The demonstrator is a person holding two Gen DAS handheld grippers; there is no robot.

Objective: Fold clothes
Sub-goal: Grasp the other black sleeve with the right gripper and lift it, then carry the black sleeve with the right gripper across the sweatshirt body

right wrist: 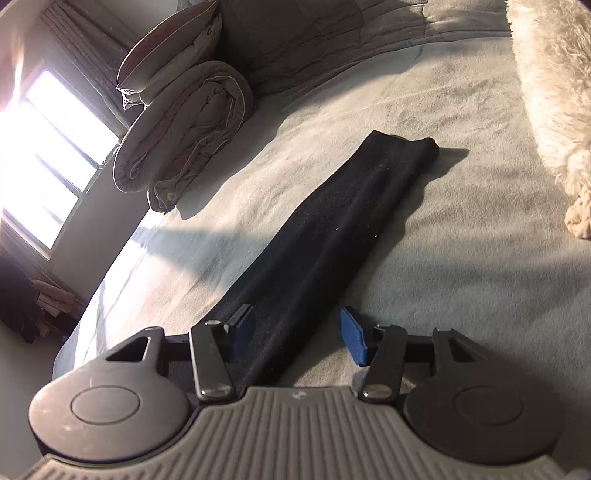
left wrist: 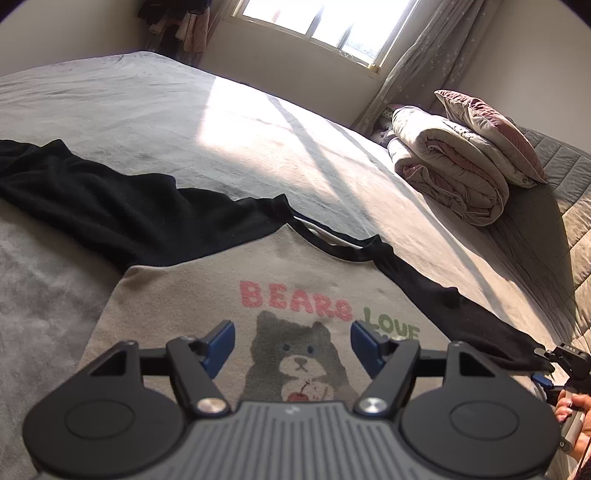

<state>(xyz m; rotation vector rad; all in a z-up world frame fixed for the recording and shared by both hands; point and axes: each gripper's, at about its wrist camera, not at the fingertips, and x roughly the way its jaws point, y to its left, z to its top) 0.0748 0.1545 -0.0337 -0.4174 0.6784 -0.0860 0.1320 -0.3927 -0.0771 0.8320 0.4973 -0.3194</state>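
Observation:
A grey sweatshirt [left wrist: 207, 291] with a bear print and the word BEARS lies flat on the bed, front up. Its left black sleeve [left wrist: 110, 206] spreads out to the left. My left gripper [left wrist: 293, 341] hovers open over the bear print, nothing between its blue pads. The right black sleeve [left wrist: 461, 314] runs down to the right, where my right gripper [left wrist: 550, 365] shows at the frame edge in a hand. In the right wrist view this sleeve [right wrist: 332, 236] stretches away from the open right gripper [right wrist: 297, 332]; the cloth passes between the fingers, close to the left one, unpinched.
The grey bed cover [left wrist: 147, 110] stretches far back and left. A rolled duvet [left wrist: 450, 173] and a pillow [left wrist: 491, 133] rest against the quilted headboard [left wrist: 569, 192]. A fluffy cream thing [right wrist: 554, 92] lies right of the sleeve. A bright window [left wrist: 325, 18] is behind.

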